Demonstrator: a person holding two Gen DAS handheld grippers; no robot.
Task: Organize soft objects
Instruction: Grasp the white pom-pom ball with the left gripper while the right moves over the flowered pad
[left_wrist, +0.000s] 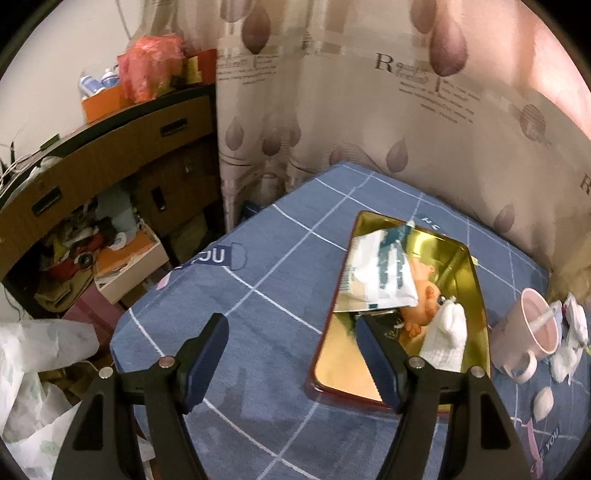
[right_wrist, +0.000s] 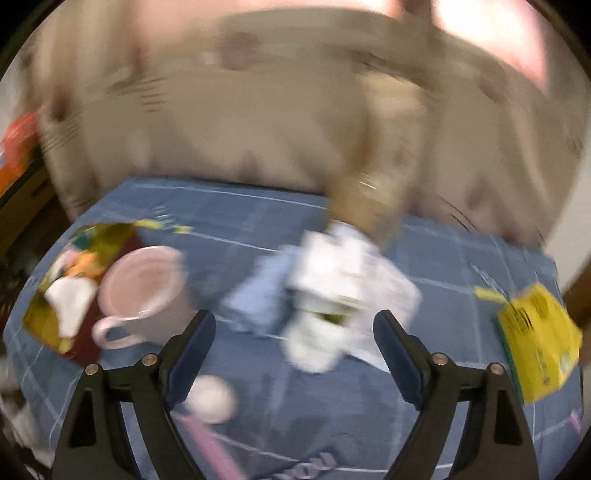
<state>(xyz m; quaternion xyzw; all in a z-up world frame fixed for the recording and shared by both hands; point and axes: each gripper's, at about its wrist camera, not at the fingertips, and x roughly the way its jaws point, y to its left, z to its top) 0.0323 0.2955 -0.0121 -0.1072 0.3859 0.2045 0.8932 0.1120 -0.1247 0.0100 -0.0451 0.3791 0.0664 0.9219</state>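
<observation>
The right gripper (right_wrist: 293, 334) is hanging over the white soft pile (right_wrist: 332, 295), just beside the pink mug (right_wrist: 144, 291), fingers spread and empty. The left gripper (left_wrist: 291, 343), spread too, is waiting by the gold tin (left_wrist: 458, 280). Best to slow down and grab the pile's middle.

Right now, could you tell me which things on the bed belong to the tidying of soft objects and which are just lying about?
Belonging to the job:
- gold rectangular metal tin
- white knitted sock in it
- orange soft toy in it
- white and teal soft packet in it
- crumpled white cloths

Lying about:
- pink ceramic mug
- yellow cardboard box
- blue checked bedsheet
</observation>
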